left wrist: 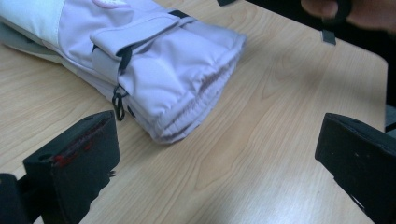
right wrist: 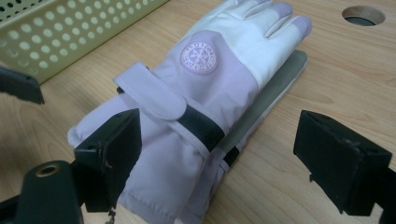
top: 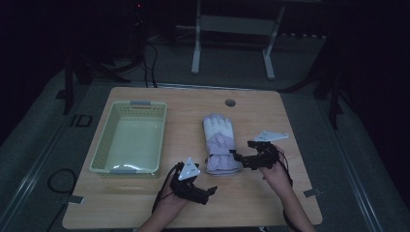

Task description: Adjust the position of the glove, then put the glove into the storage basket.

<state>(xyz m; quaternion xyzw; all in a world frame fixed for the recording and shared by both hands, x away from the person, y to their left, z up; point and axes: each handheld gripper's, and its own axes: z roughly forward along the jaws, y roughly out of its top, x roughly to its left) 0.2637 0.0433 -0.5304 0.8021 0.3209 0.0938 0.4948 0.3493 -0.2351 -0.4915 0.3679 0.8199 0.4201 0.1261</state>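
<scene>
High view: lilac glove [top: 221, 143] is lying mid-table [top: 251, 116], right of the yellow basket [top: 129, 137]. Left gripper view: left gripper [left wrist: 217, 163] is sitting with jaws apart, just short of the cuff. Right gripper view: right gripper [right wrist: 224, 158] is gaping wide, jaws straddling the cuff.

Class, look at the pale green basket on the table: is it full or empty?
Empty. In the high view the basket shows its bare floor with nothing lying in it; the glove lies outside it on the table.
</scene>
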